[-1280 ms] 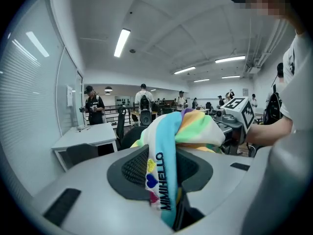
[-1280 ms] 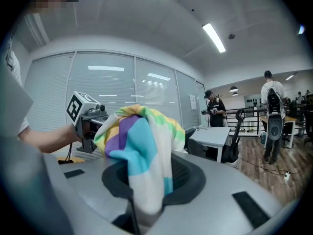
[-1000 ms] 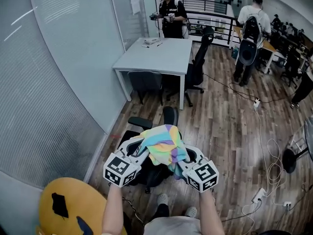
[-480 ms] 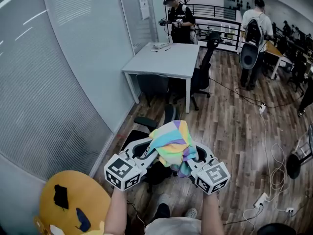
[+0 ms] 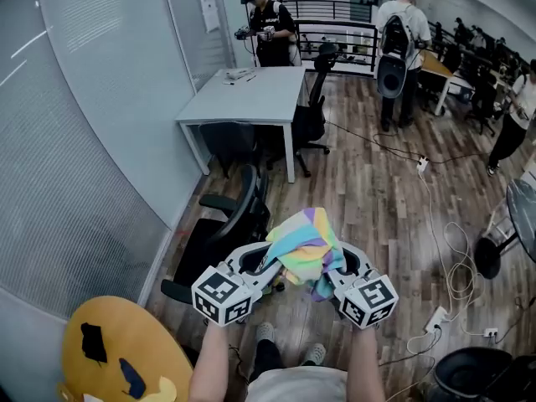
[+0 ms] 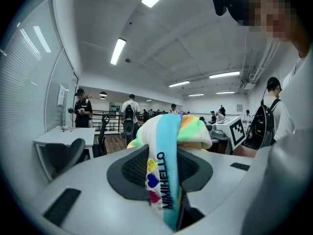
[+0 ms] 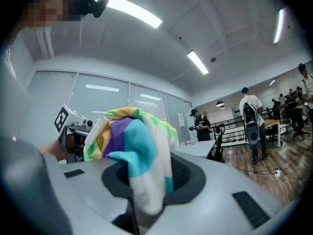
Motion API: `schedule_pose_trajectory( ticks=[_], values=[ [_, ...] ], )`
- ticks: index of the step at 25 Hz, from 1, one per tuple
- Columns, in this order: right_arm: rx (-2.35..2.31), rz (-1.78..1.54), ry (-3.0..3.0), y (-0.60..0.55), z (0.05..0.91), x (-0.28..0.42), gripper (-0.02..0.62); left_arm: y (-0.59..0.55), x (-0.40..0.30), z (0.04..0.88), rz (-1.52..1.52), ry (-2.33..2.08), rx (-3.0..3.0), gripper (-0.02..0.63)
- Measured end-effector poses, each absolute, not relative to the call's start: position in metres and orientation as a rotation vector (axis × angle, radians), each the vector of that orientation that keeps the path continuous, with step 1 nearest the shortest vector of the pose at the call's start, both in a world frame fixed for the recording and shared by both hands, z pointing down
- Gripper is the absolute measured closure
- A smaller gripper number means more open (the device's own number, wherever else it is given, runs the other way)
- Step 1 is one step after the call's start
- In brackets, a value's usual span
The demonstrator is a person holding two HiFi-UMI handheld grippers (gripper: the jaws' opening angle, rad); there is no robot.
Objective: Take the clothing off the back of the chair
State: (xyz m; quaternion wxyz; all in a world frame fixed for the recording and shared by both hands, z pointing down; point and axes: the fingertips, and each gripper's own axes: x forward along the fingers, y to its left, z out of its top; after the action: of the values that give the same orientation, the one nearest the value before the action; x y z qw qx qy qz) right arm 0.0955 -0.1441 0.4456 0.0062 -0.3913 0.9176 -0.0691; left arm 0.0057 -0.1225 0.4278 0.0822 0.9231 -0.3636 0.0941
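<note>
A pastel striped garment (image 5: 308, 248) hangs bunched in the air between my two grippers, clear of the black office chair (image 5: 226, 233) that stands just left of it. My left gripper (image 5: 270, 268) is shut on one end of the cloth; in the left gripper view the fabric (image 6: 168, 175), with printed hearts and lettering, is pinched between the jaws. My right gripper (image 5: 333, 266) is shut on the other end, and the cloth (image 7: 139, 165) fills its jaws in the right gripper view. Both grippers point roughly level, in front of my chest.
A white desk (image 5: 243, 99) with a second black chair (image 5: 311, 111) stands ahead by the glass wall. Two people (image 5: 266, 32) (image 5: 395, 40) stand beyond it. Cables and a power strip (image 5: 435, 316) lie on the wood floor at right. A yellow round object (image 5: 117, 350) sits at lower left.
Both grippers, still holding the garment, have moved to the right and away from the chair; the chair now stands to the left of the cloth instead of under it.
</note>
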Motion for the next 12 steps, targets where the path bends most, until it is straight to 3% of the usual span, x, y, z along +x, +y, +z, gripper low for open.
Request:
schedule_pose_trajectory(
  ticks=[12],
  values=[
    [-1.369,-0.428,2.93,-0.133,0.539,0.161,0.479,-0.12,0.064,0.52,0.249,-0.995,2.602,0.472]
  ],
)
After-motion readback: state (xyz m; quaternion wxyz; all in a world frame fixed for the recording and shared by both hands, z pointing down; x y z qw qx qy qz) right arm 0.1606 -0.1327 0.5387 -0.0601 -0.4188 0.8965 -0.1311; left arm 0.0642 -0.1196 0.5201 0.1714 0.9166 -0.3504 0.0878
